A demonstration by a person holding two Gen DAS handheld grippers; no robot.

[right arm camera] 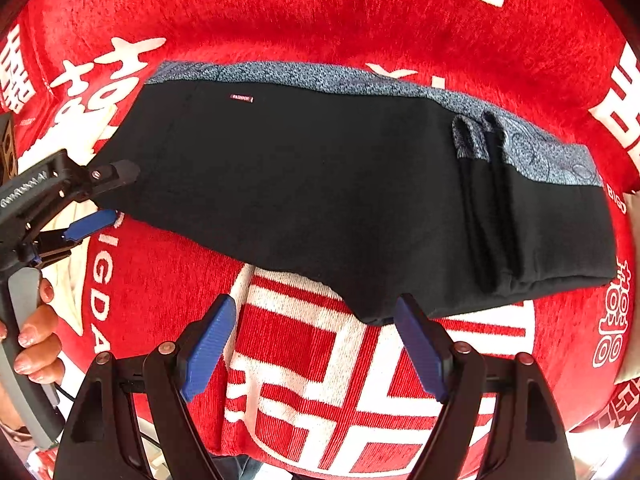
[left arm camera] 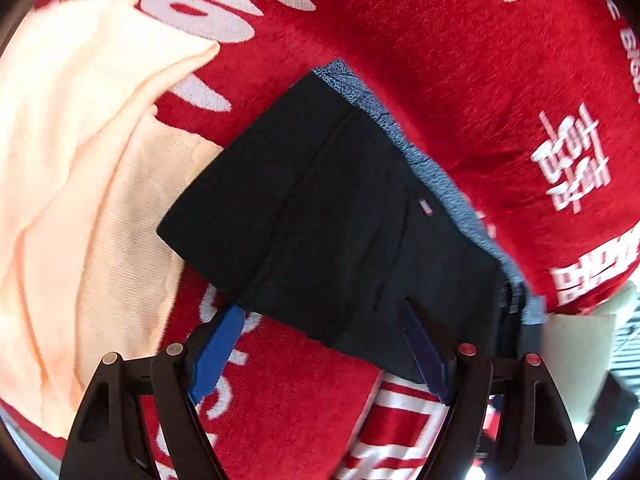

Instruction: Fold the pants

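The black pants (right arm camera: 320, 184) lie folded on the red cloth, with a grey-blue patterned waistband (right arm camera: 360, 80) along the far edge and a small label on top. They also show in the left wrist view (left arm camera: 332, 216). My left gripper (left arm camera: 320, 312) is open, its blue fingers at the near edge of the pants, gripping nothing. It shows in the right wrist view (right arm camera: 104, 196) at the pants' left end. My right gripper (right arm camera: 316, 304) is open and empty, just short of the pants' near edge.
A red cloth with white characters (right arm camera: 304, 380) covers the surface. A peach garment (left arm camera: 72, 184) lies crumpled left of the pants. A beige item (left arm camera: 580, 344) sits at the right edge. A person's hand (right arm camera: 36, 336) holds the left gripper's handle.
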